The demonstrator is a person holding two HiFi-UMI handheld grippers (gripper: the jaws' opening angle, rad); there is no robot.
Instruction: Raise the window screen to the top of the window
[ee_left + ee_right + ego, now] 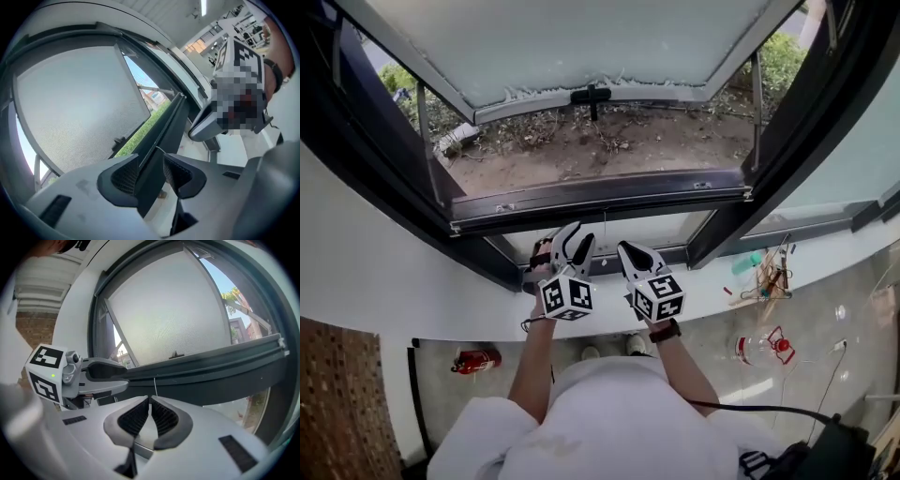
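Observation:
A dark screen bar (600, 192) runs across the low part of the window opening, just above the white sill (412, 291). A thin white cord (154, 386) hangs from it. My right gripper (150, 401) is shut, with the cord running down into its closed tips; in the head view it (630, 251) sits under the bar's middle. My left gripper (151, 171) is open, and the bar (164, 131) shows between its jaws without touching the pads. It (572, 234) is close to the left of the right one. The pale window sash (572, 42) is swung outward.
The black window frame (375, 178) closes in both sides. A red fire extinguisher (476, 360) lies on the floor at left. Wooden bits (769, 277) rest on the sill at right, with a bottle (766, 347) and a black cable (769, 408) on the floor.

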